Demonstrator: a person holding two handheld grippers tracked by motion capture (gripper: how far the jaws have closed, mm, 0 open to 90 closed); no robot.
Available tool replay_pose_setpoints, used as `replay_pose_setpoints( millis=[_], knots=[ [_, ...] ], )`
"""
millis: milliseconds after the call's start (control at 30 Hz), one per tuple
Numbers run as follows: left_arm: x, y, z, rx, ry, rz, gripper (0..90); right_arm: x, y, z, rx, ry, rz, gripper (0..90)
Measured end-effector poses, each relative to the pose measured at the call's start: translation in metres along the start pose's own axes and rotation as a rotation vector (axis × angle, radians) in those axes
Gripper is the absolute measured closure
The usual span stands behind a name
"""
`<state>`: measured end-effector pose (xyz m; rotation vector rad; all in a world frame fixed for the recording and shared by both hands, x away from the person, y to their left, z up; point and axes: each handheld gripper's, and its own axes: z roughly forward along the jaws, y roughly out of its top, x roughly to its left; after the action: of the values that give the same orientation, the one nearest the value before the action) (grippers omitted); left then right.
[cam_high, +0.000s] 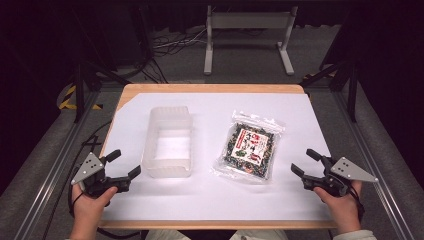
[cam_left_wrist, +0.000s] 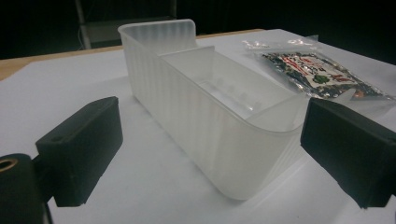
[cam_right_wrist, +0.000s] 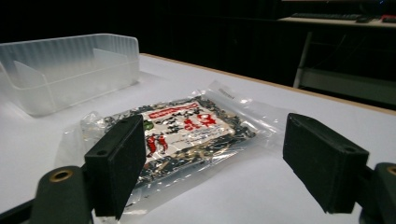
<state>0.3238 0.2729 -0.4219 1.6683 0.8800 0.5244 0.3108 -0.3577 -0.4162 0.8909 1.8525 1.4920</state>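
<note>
Both grippers rest low at the near edge of the worktop (cam_high: 210, 200), jaws spread wide and holding nothing. Left gripper (cam_high: 121, 169) sits just beside the near left corner of the translucent plastic bin (cam_high: 167, 142), which stands upright and empty on the white sheet. Right gripper (cam_high: 306, 162) faces the clear snack packet (cam_high: 248, 146), lying flat to the right of the bin and apart from it.

The likely step is picking up the packet for the bin. To do it well, the right gripper should come in low along the worktop and close on the packet's crinkled near edge (cam_right_wrist: 93, 123), not its filled middle, since the film looks slippery and flat. The left gripper could steady the bin's wall (cam_left_wrist: 196, 116), because the light bin may slide when the packet drops in.
</note>
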Motion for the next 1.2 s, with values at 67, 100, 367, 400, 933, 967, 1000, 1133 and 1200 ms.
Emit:
replay_pose_setpoints(
  millis=[67, 100, 367, 400, 933, 967, 1000, 1133, 1200],
  knots=[
    [0.001, -0.001, 0.001, -0.004, 0.005, -0.017, 6.4, 0.001, 0.000, 0.001, 0.003, 0.000, -0.003, 21.7],
    [0.001, -0.001, 0.001, -0.007, 0.008, -0.027, 5.9, 0.001, 0.002, 0.001, 0.003, 0.008, -0.006, 21.5],
    [0.001, 0.000, 0.000, -0.014, 0.019, -0.031, 5.9, 0.000, 0.005, 0.005, 0.007, 0.013, -0.007, 19.8],
    [0.001, 0.000, 0.000, -0.015, 0.019, -0.031, 5.9, -0.001, 0.007, 0.007, 0.010, 0.021, -0.002, 19.5],
    [-0.001, -0.001, 0.001, 0.007, 0.023, -0.014, 6.5, -0.016, 0.040, 0.046, 0.040, 0.057, 0.035, 19.1],
    [-0.001, -0.001, 0.001, 0.007, 0.023, -0.014, 6.5, -0.016, 0.040, 0.046, 0.040, 0.057, 0.035, 19.1],
    [-0.001, -0.001, 0.001, 0.009, 0.023, -0.012, 6.5, -0.018, 0.044, 0.050, 0.040, 0.060, 0.041, 19.1],
    [-0.001, -0.001, 0.001, 0.009, 0.024, -0.017, 6.4, -0.018, 0.051, 0.055, 0.024, 0.067, 0.041, 18.9],
    [-0.001, -0.001, 0.001, 0.010, 0.024, -0.016, 6.4, -0.019, 0.052, 0.056, 0.023, 0.064, 0.038, 18.9]
  ],
)
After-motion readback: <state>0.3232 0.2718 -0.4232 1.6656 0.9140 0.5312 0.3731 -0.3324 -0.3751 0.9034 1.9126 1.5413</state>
